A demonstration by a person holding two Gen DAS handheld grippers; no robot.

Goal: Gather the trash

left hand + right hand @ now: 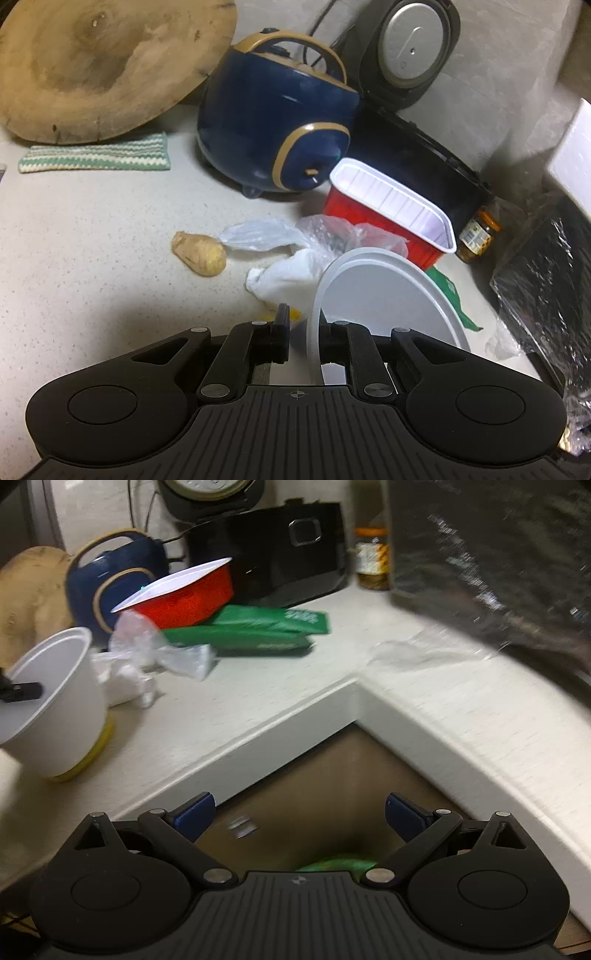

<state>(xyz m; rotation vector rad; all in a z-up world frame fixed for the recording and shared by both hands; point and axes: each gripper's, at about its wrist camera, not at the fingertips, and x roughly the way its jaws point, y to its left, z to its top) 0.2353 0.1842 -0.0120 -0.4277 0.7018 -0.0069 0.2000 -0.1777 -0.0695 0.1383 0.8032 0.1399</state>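
The left gripper [303, 341] pinches the rim of a white paper bowl [384, 291] — thin-walled, light, easily crushed, so the rim is the sensible hold. Just beyond its fingers lie a crumpled tissue [280, 277] and soft plastic bags [258, 234], with a red tray [391, 206] farther out. The right gripper [300, 812] hangs spread and empty off the counter edge [258, 734] — the green packets [258, 631] sit well ahead.
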